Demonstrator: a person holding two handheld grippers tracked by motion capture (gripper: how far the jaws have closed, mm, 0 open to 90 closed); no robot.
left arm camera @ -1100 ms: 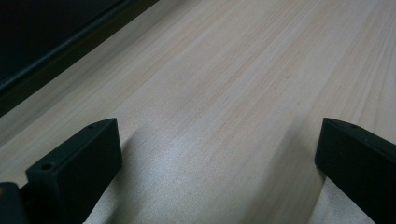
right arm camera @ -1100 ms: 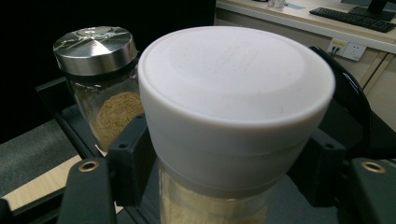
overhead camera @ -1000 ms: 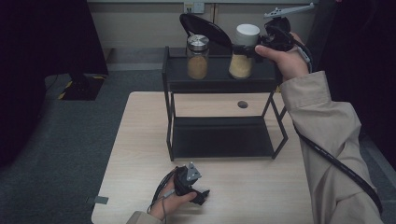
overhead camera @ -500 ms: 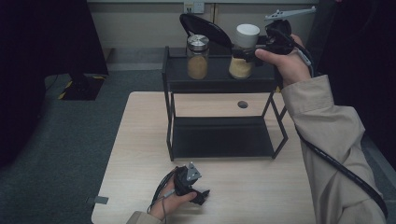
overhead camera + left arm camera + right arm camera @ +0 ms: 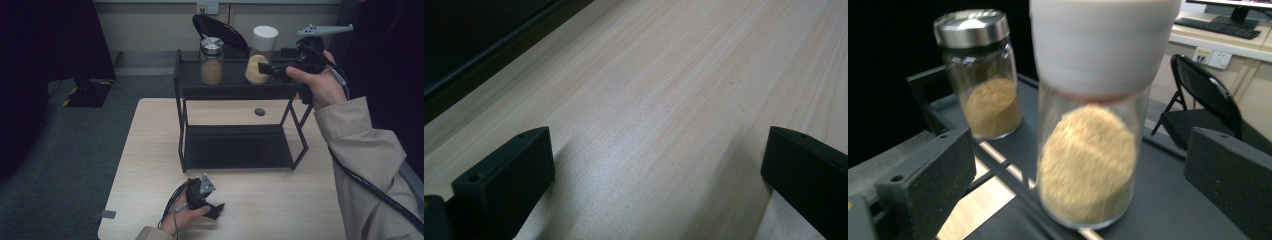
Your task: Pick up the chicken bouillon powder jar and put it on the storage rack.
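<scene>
A white-lidded glass jar (image 5: 261, 55) of pale yellow grains stands on the top shelf of a black two-level rack (image 5: 230, 89). To its left is a metal-lidded jar (image 5: 211, 61) of brown powder. My right gripper (image 5: 270, 69) is level with the shelf, just right of the white-lidded jar. Its jaws have just been opening. In the right gripper view the white-lidded jar (image 5: 1088, 150) sits between the wide jaws of my right gripper (image 5: 1080, 150) with gaps on both sides, and the metal-lidded jar (image 5: 983, 95) is behind it. My left gripper (image 5: 215, 209) rests on the table's front, open (image 5: 656, 150) over bare wood.
The rack stands on a light wooden table (image 5: 150, 150) with a small round hole (image 5: 259, 111) behind the lower shelf (image 5: 235, 150). A black folding chair (image 5: 220, 30) stands behind the rack near the wall. Grey carpet lies to the left.
The right gripper's jaws have spread away from the white-lidded jar, and the hand has drawn back to the right and slightly down. The jar stays on the shelf. The left hand has not moved.
</scene>
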